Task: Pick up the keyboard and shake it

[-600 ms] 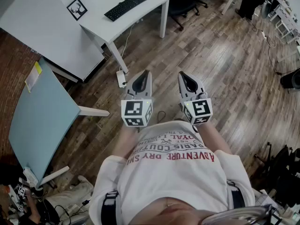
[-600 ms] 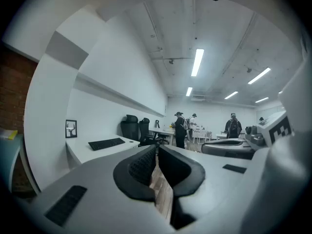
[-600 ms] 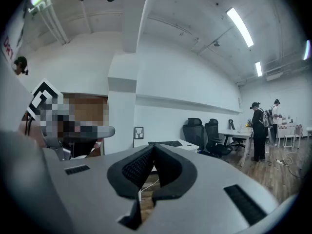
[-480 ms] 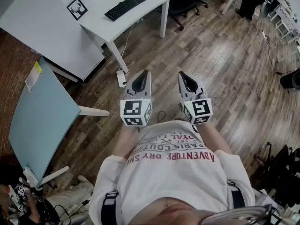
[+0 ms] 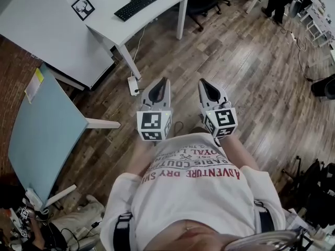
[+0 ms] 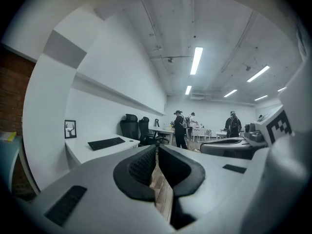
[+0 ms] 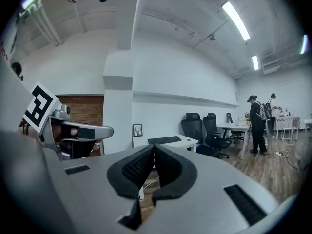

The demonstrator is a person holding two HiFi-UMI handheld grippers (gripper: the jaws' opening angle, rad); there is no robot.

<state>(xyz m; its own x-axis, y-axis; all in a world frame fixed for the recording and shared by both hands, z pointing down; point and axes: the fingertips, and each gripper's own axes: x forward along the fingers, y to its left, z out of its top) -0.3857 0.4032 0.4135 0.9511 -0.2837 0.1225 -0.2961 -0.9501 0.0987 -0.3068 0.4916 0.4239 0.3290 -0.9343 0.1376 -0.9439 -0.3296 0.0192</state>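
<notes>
Left tongs (image 6: 157, 149): shut, pads pressed together along a thin seam, nothing between them; in the air over the floor, touching nothing.
Right tongs (image 7: 152, 149): shut the same way, empty; at 3 o'clock of the left tongs, close beside it but apart.
Pads (image 6: 141, 165): black, rubbery, cross-ribbed on the inner faces, set in smooth grey plastic shells tapering like a beak.
Cubes (image 5: 153, 126): white with black square markers, one at the rear of each tongs, just in front of the shirt (image 5: 193, 187).
Keyboard (image 5: 140, 4): black, flat, long and narrow, lying askew on the tabletop; at 11 o'clock of the tongs in the head view, well apart from both, untouched.
Tabletop (image 5: 112, 27): white, smooth, matte, on square white legs.
Picture (image 5: 83, 7): small deer print in a black frame, at 9 o'clock of the keyboard, near it on the same tabletop.
Floor (image 5: 235, 61): brown wood planks with visible grain, under both tongs.
Power strip (image 5: 132, 85): white, oblong, on the floor by a tabletop leg, at 10 o'clock of the left tongs.
Panel (image 5: 42, 135): pale blue, smooth, round-cornered, on white legs, at 8 o'clock of the tongs.
Brick (image 5: 15, 72): reddish, rough, beside the panel.
Chairs (image 7: 195, 126): black, high-backed, beyond the tabletop.
People (image 7: 256, 126): standing far off, small.
</notes>
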